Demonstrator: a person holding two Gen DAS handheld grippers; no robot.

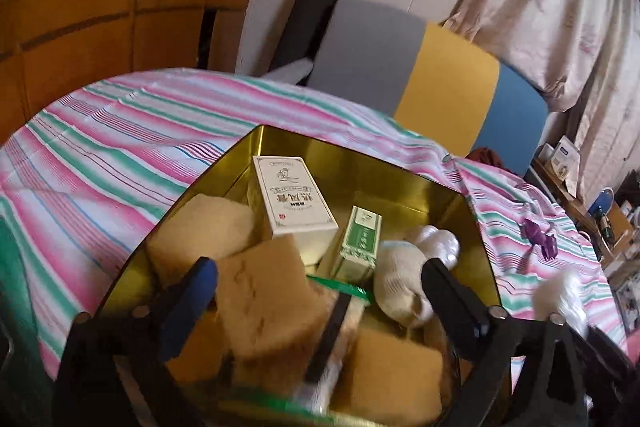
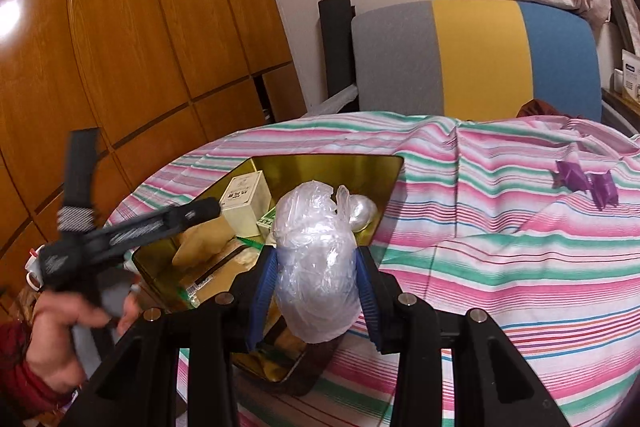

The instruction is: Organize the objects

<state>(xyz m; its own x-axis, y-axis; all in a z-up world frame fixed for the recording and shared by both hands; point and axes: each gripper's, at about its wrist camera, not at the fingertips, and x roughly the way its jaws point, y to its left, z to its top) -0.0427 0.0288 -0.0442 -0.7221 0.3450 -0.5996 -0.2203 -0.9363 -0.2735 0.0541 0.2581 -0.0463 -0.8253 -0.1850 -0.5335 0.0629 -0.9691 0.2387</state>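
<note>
While the gold tin (image 1: pixel 400 183) looks nearly packed, right gripper (image 2: pixel 316 267) clamps a plastic-wrapped bundle (image 2: pixel 316 259) above it; left gripper (image 1: pixel 320 279) hovers wide; purple bows (image 2: pixel 588 183) remain outside.

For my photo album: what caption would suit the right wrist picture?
Right hand-held gripper clamps a clear plastic bundle above the gold tin on a striped tablecloth.

Clear plastic-wrapped bundle (image 2: pixel 316 259) stood upright, pinched between blue pads (image 2: pixel 368 291), above gold tin (image 2: pixel 390 179) holding boxes, sponges.
</note>
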